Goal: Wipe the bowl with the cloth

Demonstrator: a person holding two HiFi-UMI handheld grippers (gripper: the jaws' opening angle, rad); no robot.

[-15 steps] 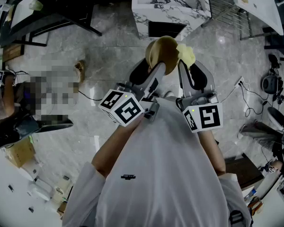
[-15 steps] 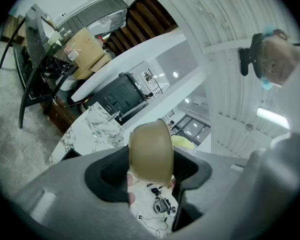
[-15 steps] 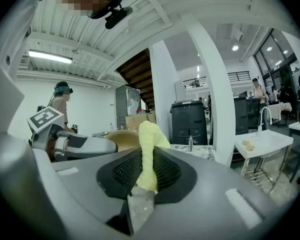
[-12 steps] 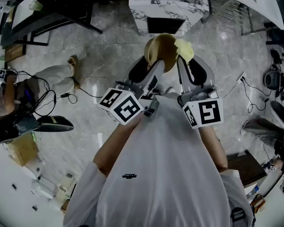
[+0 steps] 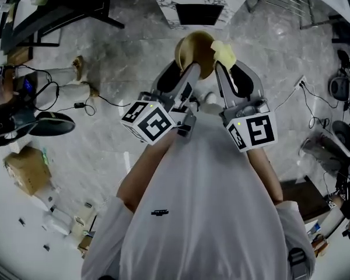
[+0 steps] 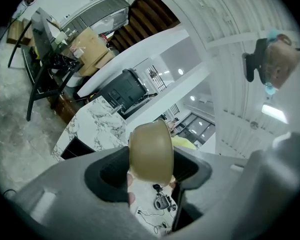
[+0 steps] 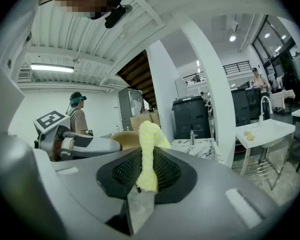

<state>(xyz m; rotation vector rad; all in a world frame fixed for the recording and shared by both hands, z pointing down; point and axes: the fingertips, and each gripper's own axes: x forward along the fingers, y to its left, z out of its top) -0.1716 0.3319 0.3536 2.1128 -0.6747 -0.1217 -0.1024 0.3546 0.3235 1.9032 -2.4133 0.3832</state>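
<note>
Mid-wipe, with the round tan bowl (image 5: 193, 50) clamped aloft in the left gripper (image 5: 191, 70) and the crumpled yellow cloth (image 5: 224, 53) pinched in the right gripper (image 5: 220, 69) at its right rim; next, probably sweeping the cloth around inside.

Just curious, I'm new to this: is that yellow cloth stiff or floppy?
Probably soft: the cloth bunches into a narrow fold where the right tongs pinch it. Likely light too: its free end stands up without drooping.
</note>
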